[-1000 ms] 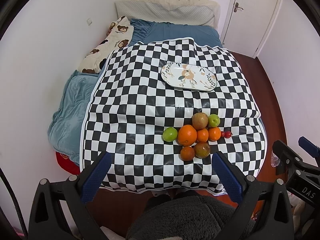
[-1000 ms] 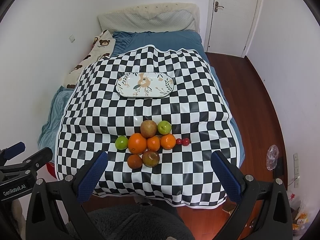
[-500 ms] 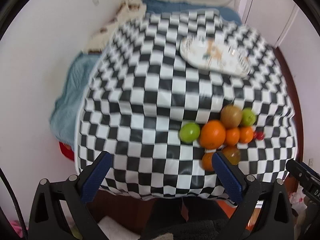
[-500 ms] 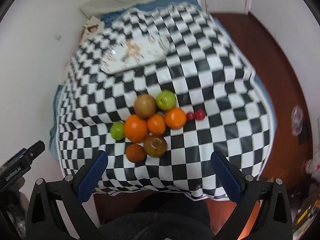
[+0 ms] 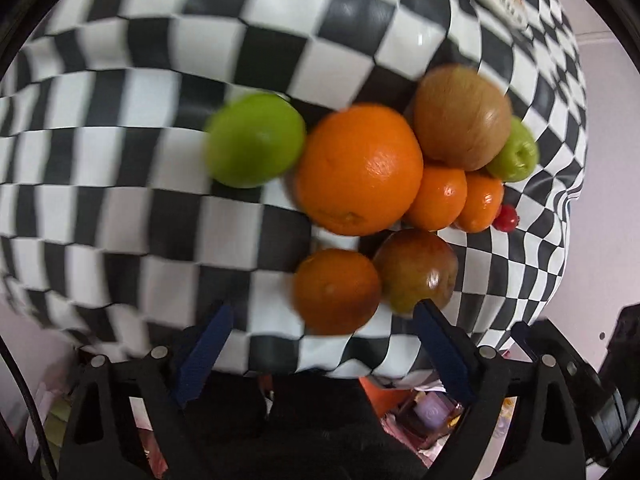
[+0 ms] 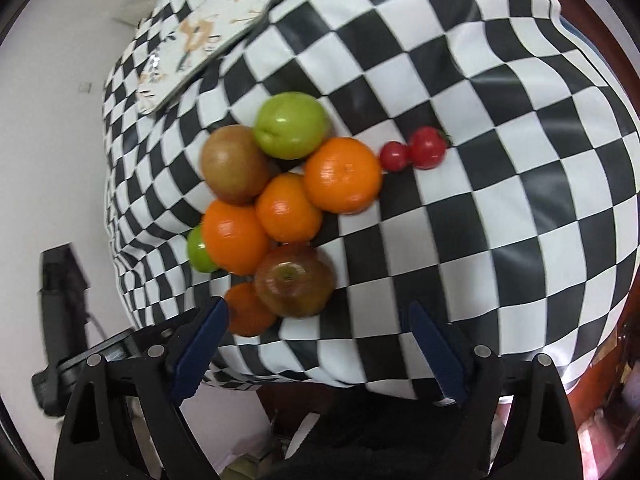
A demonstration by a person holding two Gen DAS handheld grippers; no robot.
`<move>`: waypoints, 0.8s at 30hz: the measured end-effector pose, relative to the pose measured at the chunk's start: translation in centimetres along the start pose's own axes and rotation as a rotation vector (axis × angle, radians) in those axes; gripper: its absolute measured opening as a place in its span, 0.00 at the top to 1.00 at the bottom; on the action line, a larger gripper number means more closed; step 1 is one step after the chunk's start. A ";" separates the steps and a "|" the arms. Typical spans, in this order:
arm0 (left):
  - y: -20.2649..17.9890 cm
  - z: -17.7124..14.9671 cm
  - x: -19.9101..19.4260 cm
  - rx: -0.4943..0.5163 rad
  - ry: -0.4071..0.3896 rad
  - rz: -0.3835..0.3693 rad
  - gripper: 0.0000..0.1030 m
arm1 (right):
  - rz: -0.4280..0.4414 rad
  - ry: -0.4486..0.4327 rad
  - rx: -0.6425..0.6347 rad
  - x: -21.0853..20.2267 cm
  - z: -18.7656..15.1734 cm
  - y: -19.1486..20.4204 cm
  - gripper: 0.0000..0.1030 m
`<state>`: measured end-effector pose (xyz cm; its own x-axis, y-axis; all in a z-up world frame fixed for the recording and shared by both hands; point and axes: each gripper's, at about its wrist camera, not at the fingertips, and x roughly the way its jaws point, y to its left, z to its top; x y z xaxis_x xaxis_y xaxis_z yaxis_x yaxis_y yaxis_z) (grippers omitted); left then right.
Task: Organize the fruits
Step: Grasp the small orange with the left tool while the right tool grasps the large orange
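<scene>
A pile of fruit lies on the checked cloth (image 5: 120,160): a large orange (image 5: 360,170), a green apple (image 5: 256,140), a brown fruit (image 5: 462,116), a red-green apple (image 5: 416,268) and a dark orange (image 5: 336,290). My left gripper (image 5: 322,316) hovers close over the near side of the pile. Its jaws are closing, with the dark orange just ahead between the fingertips and untouched. My right gripper (image 6: 316,314) is also closing, with the red-green apple (image 6: 294,280) in front of it and free of its pads. Two cherry tomatoes (image 6: 428,148) lie to the right.
A flowered oval plate (image 6: 208,36) rests farther back on the cloth. The cloth's front edge (image 6: 320,376) hangs just under both grippers. The other gripper's black body (image 6: 64,300) shows at the left of the right wrist view. Clutter lies on the floor below.
Both grippers have come down and forward toward the fruit pile, which now fills the views. The bed, door and walls have dropped out of sight. The fingers stand slightly closer together.
</scene>
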<state>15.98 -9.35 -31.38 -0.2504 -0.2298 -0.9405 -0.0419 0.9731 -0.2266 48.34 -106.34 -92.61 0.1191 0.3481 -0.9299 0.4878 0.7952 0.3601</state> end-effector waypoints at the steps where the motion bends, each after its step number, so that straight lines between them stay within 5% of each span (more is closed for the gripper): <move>1: -0.7 0.6 0.8 -0.001 0.009 -0.004 0.15 | -0.003 0.004 0.000 0.2 0.3 -0.2 0.09; 5: -2.9 2.7 1.5 -0.011 -0.023 -0.048 0.42 | -0.031 0.000 -0.018 0.6 1.0 -0.5 0.09; 7: -3.9 3.4 1.3 0.010 -0.054 0.003 0.53 | -0.025 0.003 -0.020 0.6 1.2 -0.5 0.09; 18: -9.2 5.5 5.9 0.034 -0.089 0.027 0.54 | 0.007 0.039 -0.073 3.1 3.0 3.2 0.09; 24: -11.0 6.2 4.9 0.048 -0.193 0.137 0.56 | 0.031 0.040 -0.107 2.9 2.6 4.1 0.09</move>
<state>21.25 -21.32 -35.03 -0.0612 -0.0990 -0.9932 0.0266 0.9946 -0.1008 52.94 -103.32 -94.00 0.0969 0.3908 -0.9154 0.3894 0.8315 0.3962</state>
